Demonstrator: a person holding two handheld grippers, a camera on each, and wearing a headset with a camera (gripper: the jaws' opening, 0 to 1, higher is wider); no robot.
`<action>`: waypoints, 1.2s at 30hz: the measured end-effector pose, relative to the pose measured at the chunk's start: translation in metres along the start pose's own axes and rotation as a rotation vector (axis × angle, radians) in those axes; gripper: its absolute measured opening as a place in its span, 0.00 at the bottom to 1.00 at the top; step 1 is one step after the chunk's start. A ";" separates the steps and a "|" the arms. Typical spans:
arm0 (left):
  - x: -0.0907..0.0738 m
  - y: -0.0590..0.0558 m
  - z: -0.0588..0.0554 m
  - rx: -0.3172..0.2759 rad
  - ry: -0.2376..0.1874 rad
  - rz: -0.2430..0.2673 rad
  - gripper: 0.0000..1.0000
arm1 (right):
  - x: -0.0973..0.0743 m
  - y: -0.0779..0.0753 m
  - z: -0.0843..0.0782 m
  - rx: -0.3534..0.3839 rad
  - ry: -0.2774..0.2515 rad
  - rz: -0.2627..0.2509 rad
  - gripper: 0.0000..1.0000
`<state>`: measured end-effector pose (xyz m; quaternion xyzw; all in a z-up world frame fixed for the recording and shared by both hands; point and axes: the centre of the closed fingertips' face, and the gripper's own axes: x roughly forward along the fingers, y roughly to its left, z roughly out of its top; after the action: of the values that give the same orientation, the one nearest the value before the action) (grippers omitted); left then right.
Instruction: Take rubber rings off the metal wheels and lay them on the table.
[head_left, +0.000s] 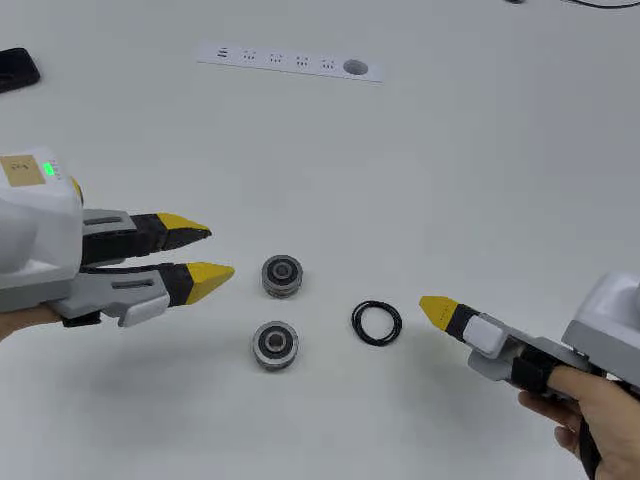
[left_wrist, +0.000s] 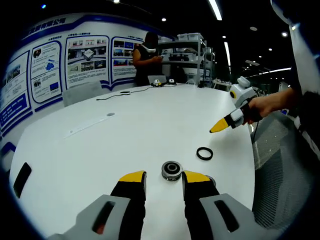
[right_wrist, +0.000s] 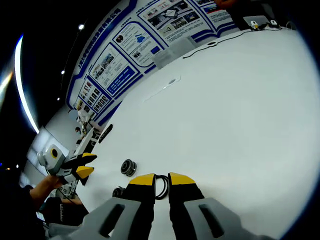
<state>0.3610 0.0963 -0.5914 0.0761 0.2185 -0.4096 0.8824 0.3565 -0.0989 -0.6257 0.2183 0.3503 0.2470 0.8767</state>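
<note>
The left gripper's (head_left: 212, 252) yellow-tipped jaws stood well apart and held nothing. In the left gripper view they framed the farther wheel (head_left: 282, 275), which lay flat just beyond the tips and touched neither. The nearer wheel (head_left: 275, 344) lay close beside it, toward the person, partly hidden behind one jaw in that same view. Whether either wheel carried a rubber band I could not tell.

The right gripper's (right_wrist: 162, 179) jaws had only a narrow gap between them and gripped nothing. Through that gap the right gripper view showed the rubber ring (head_left: 377, 323), loose and flat on the white tabletop (head_left: 480, 180). In the head view the ring lay between the two wheels and the right gripper's tip, near the tip but apart from it, and just clear of the nearer wheel. A hand (head_left: 600, 410) held that gripper at the near right of the tabletop.

Well beyond, toward the far edge, a white power strip (head_left: 290, 60) lay flat, and a dark flat object (head_left: 15, 68) sat off at the far left.
</note>
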 end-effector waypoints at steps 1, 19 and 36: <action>-0.002 0.001 0.000 -0.001 -0.004 0.005 0.30 | -0.001 0.002 0.002 -0.042 0.000 0.008 0.11; -0.035 -0.022 0.030 0.081 -0.134 -0.004 0.32 | -0.047 -0.009 0.054 -0.475 -0.077 0.058 0.22; -0.050 -0.040 -0.012 0.061 -0.068 -0.018 0.51 | -0.050 0.026 -0.010 -0.734 0.139 0.200 0.46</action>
<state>0.2982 0.1087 -0.5780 0.0872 0.1765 -0.4264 0.8828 0.3102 -0.1059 -0.5930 -0.0942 0.2742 0.4546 0.8422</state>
